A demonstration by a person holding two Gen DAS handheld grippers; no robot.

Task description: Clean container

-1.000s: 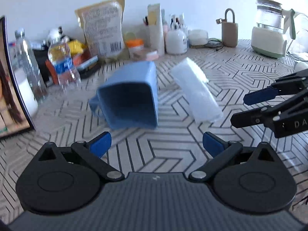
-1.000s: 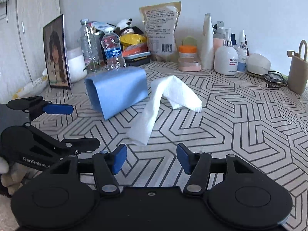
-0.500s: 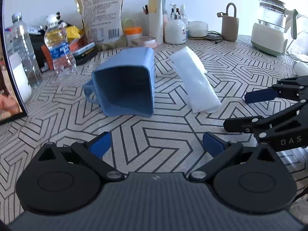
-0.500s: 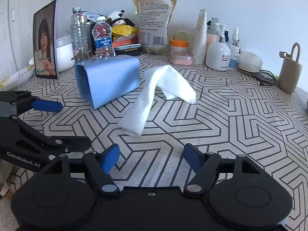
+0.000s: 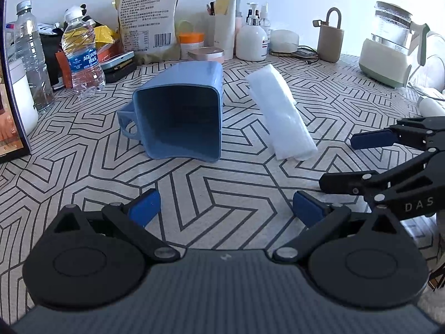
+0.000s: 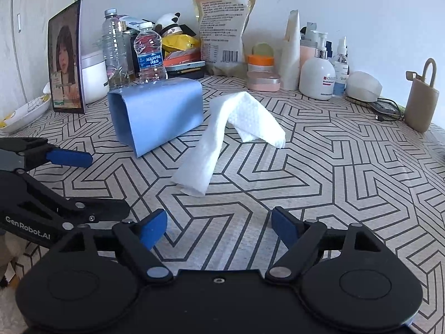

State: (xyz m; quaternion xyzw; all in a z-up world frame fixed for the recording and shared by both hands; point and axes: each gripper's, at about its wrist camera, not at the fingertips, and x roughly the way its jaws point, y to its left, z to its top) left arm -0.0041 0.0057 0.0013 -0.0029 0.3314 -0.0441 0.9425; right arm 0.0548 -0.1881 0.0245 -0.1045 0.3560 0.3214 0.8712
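A blue square container (image 5: 180, 114) with a side handle lies on its side on the patterned table, its mouth facing my left gripper (image 5: 225, 208). From the right wrist view I see its outer wall (image 6: 158, 114). A folded white paper towel (image 5: 281, 114) lies just right of it, arched up off the table in the right wrist view (image 6: 228, 136). My left gripper is open and empty, a short way in front of the container's mouth. My right gripper (image 6: 219, 226) is open and empty too, just short of the towel's near end. Each gripper shows in the other's view (image 5: 370, 158) (image 6: 75, 178).
Along the back wall stand water bottles (image 5: 82, 58), a large snack bag (image 5: 147, 16), lotion bottles (image 5: 251, 41), jars and a beige pouch (image 5: 329, 39). A kettle (image 5: 389, 47) is at the far right, a framed picture (image 6: 65, 58) at the left.
Both grippers have drawn slightly closer to the table and the container. The right gripper's fingers have spread wider. Container and towel have not moved.
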